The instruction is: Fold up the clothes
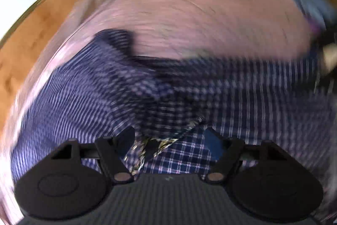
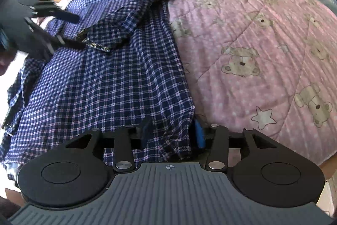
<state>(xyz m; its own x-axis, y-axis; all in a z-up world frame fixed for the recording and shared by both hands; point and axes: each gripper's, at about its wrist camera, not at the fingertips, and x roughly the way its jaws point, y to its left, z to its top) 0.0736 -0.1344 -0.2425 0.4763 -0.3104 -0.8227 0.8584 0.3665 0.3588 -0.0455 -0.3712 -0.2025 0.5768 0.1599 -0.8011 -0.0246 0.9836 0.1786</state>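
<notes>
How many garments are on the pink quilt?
1: a navy plaid shirt spread over the quilt, hem between the open right tongs, collar by the left tongs. Others could be hidden beneath.

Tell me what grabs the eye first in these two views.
A navy-and-pink plaid shirt sprawls across the left half of a pink teddy-bear quilt. The right gripper straddles the shirt's near hem, jaws open. The left gripper reaches in at upper left beside a glittery trim on the shirt.
</notes>
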